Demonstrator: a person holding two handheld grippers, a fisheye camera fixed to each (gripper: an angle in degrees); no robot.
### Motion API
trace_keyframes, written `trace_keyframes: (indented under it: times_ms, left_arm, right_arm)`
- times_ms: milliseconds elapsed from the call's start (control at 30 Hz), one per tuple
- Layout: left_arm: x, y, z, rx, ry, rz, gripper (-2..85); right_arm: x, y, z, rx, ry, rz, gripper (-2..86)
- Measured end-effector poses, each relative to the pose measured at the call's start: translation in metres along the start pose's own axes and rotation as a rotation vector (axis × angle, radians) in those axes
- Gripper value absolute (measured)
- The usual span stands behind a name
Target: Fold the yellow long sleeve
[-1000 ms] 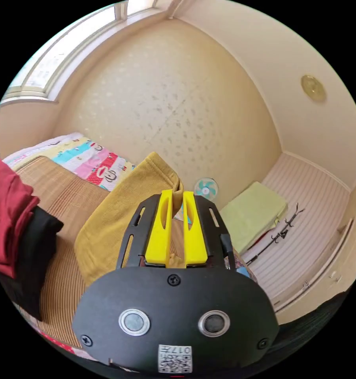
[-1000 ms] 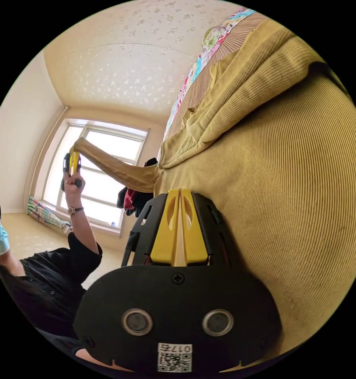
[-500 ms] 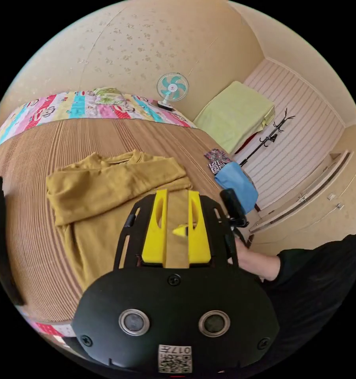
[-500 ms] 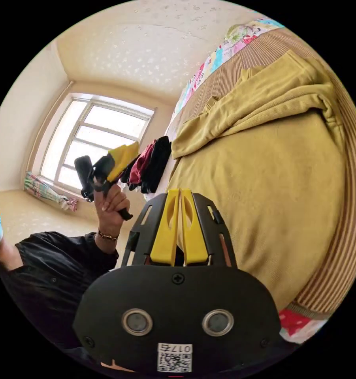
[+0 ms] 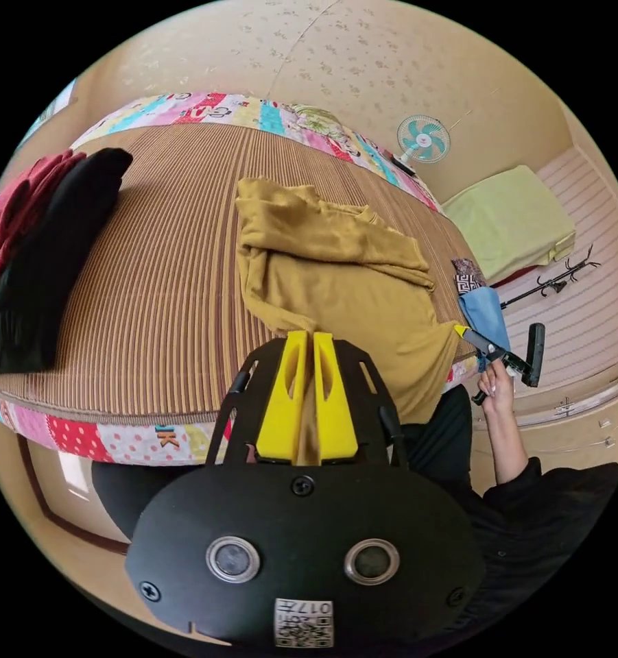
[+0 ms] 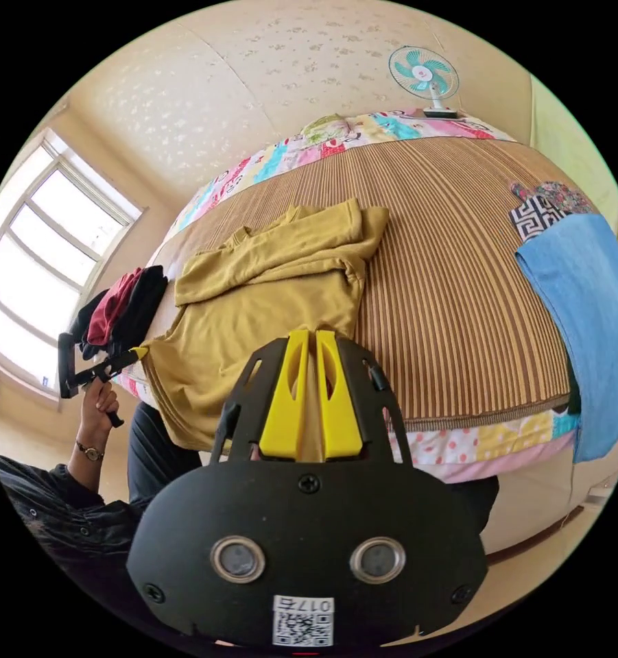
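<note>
The yellow long sleeve shirt (image 5: 343,288) (image 6: 254,301) lies flat on the striped bed mat (image 5: 164,274), both sleeves folded across its chest. Its hem reaches the bed's near edge. In the left gripper view my left gripper (image 5: 312,339) is shut on one hem corner. The right gripper view shows that gripper (image 6: 138,353) in a hand at the same corner. My right gripper (image 6: 315,336) is shut on the other hem corner, and the left gripper view shows it (image 5: 459,330) pinching there.
A stack of red and black clothes (image 5: 34,240) (image 6: 120,308) sits on the mat beside the shirt. A blue cloth (image 6: 590,295) and a patterned cloth (image 6: 545,202) lie on the other side. A fan (image 6: 423,72) stands behind the bed, by the wall.
One second ago my left gripper held a sleeve up in the air. It laid the sleeve across the shirt and let go. Now both grippers hold the hem corners at the bed's edge.
</note>
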State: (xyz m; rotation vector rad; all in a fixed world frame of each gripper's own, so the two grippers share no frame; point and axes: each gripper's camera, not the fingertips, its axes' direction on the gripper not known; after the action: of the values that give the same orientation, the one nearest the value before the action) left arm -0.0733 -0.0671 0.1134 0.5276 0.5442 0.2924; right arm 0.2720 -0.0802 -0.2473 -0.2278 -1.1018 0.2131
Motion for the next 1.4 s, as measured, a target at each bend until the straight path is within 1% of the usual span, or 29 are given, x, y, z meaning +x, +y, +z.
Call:
trace_keyframes:
  times_ms: [67,100,167,233,333,400,467,500,567,600,633,700,767,800,867,933,967,1033,1067,1133,1200,1267,1300,1367,1400]
  left_arm:
    - [-0.004,-0.041,-0.022,0.074,0.039,0.015,1.5]
    - [-0.009,-0.071,-0.031,0.093,0.055,0.020,2.5]
    - [-0.023,-0.113,-0.033,0.061,0.054,0.022,5.2]
    - [-0.053,-0.136,-0.032,0.012,0.051,-0.042,10.1]
    - [-0.079,-0.111,-0.033,0.005,0.112,-0.044,12.5]
    - [-0.091,-0.084,-0.027,0.004,0.097,-0.039,12.6]
    - [-0.103,-0.060,-0.015,-0.005,0.109,-0.053,12.6]
    - [-0.111,-0.049,-0.004,-0.031,0.158,-0.082,12.5]
    - [-0.121,-0.037,0.011,-0.081,0.261,-0.137,12.2]
    - [-0.123,-0.030,0.017,-0.104,0.337,-0.153,10.8]
    - [-0.123,-0.023,0.017,-0.107,0.415,-0.149,8.8]
    - [-0.128,-0.011,-0.001,-0.062,0.508,-0.149,5.7]
    - [-0.131,-0.001,-0.035,-0.003,0.575,-0.122,4.7]
    - [-0.129,0.007,-0.065,0.037,0.603,-0.087,3.9]
    - [-0.119,0.015,-0.113,0.070,0.651,-0.002,3.6]
    - [-0.094,0.031,-0.182,0.111,0.714,0.141,3.4]
    - [-0.087,0.036,-0.198,0.113,0.728,0.172,3.4]
    - [-0.067,0.056,-0.250,0.115,0.742,0.239,3.3]
    - [-0.065,0.060,-0.260,0.113,0.726,0.231,3.3]
    - [-0.057,0.069,-0.280,0.074,0.632,0.194,3.2]
    - [-0.056,0.064,-0.284,0.071,0.598,0.151,3.1]
    - [-0.056,0.043,-0.282,0.082,0.594,0.135,3.2]
    - [-0.057,0.019,-0.276,0.090,0.584,0.137,3.3]
    - [-0.065,-0.036,-0.254,0.071,0.593,0.103,3.6]
    - [-0.077,-0.082,-0.230,0.051,0.613,0.059,3.8]
  right_arm:
    - [-0.004,-0.053,-0.007,0.071,0.028,-0.008,3.7]
    - [-0.003,-0.068,-0.005,0.063,0.038,-0.010,3.9]
    - [0.007,-0.117,0.004,0.000,0.021,0.015,5.2]
    - [0.017,-0.129,-0.003,0.001,-0.023,0.054,7.1]
    - [0.034,-0.108,-0.022,0.038,-0.058,0.105,10.2]
    - [0.047,-0.081,-0.021,0.016,-0.076,0.112,11.3]
    - [0.066,-0.043,-0.006,-0.036,-0.169,0.171,12.4]
    - [0.071,-0.035,-0.001,-0.047,-0.213,0.189,12.6]
    - [0.077,-0.008,0.020,-0.128,-0.374,0.239,11.5]
    - [0.076,-0.003,0.023,-0.143,-0.386,0.240,9.6]
    - [0.073,0.008,0.022,-0.162,-0.403,0.236,5.7]
    - [0.073,0.021,0.001,-0.115,-0.475,0.243,4.4]
    - [0.080,0.034,-0.054,0.022,-0.664,0.242,3.5]
    - [0.081,0.037,-0.069,0.050,-0.705,0.235,3.3]
    - [0.071,0.040,-0.133,0.097,-0.825,0.134,2.8]
    - [0.051,0.042,-0.179,0.076,-0.877,0.014,2.6]
    - [0.036,0.045,-0.208,0.051,-0.899,-0.059,2.5]
    - [0.017,0.054,-0.245,0.028,-0.900,-0.120,2.3]
    - [0.007,0.060,-0.263,0.003,-0.837,-0.120,2.3]
    - [-0.006,0.066,-0.279,-0.020,-0.791,-0.128,2.3]
    - [-0.010,0.065,-0.285,-0.006,-0.766,-0.094,2.4]
    - [-0.003,0.043,-0.276,0.005,-0.729,-0.037,2.7]
    - [0.000,0.033,-0.272,0.004,-0.717,-0.026,2.9]
    - [0.019,-0.024,-0.241,0.015,-0.696,0.072,3.6]
    - [0.024,-0.042,-0.230,0.017,-0.688,0.084,3.9]
